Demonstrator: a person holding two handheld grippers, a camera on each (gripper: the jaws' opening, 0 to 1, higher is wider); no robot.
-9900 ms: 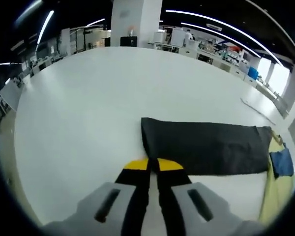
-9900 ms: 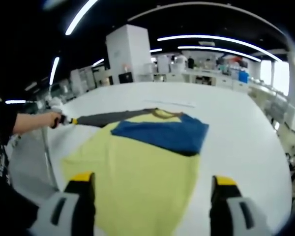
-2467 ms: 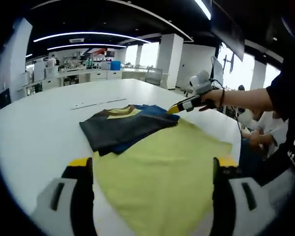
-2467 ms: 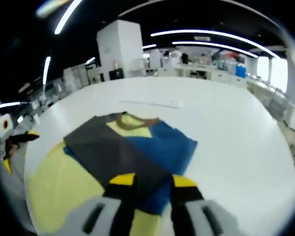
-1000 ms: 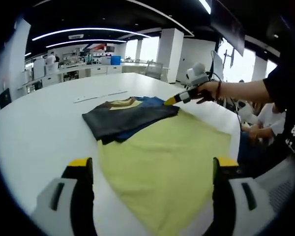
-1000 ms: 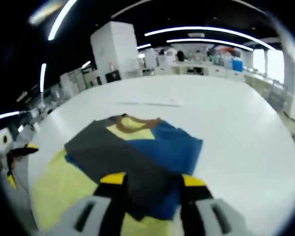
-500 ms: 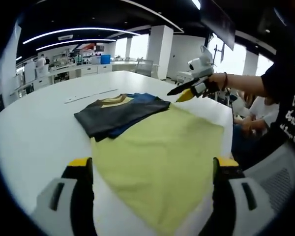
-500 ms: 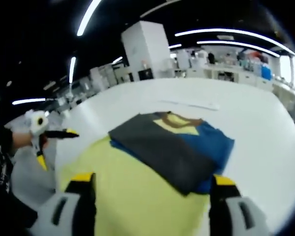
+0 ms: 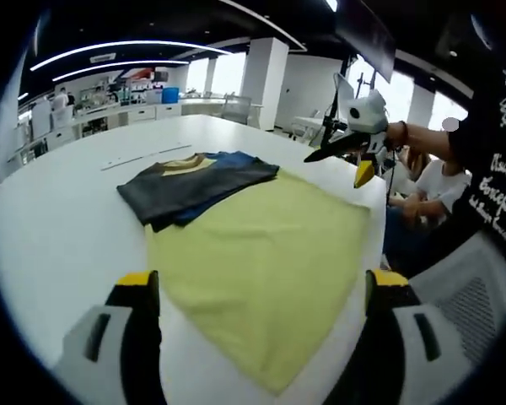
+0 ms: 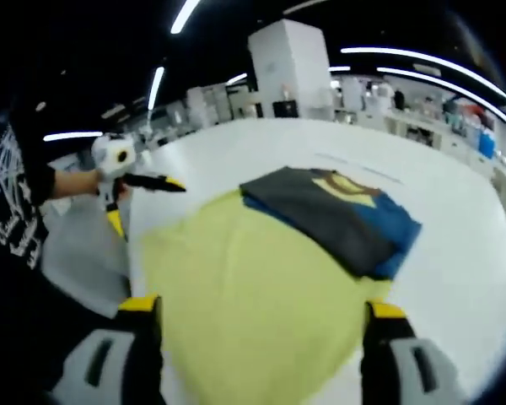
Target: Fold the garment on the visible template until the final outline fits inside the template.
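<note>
While both sleeves appear folded across the chest, the garment (image 9: 253, 228) lies spread on the white table (image 9: 59, 219), its yellow body running from centre frame toward the lower middle of the left gripper view. The dark grey and blue sleeves (image 9: 194, 181) are stacked over the collar end, upper left of centre. I judge the task roughly midway: the long yellow body is not yet folded up, and I cannot make out any template outline to check the fit against.

The left gripper (image 9: 257, 291) hangs released above the near hem, jaws wide apart and grasping nothing. The right gripper (image 10: 257, 316) is likewise spread wide over the yellow cloth, holding nothing; it appears at upper right in the left gripper view.

White lettering on the person's black shirt (image 9: 502, 126) is too blurred to read.
</note>
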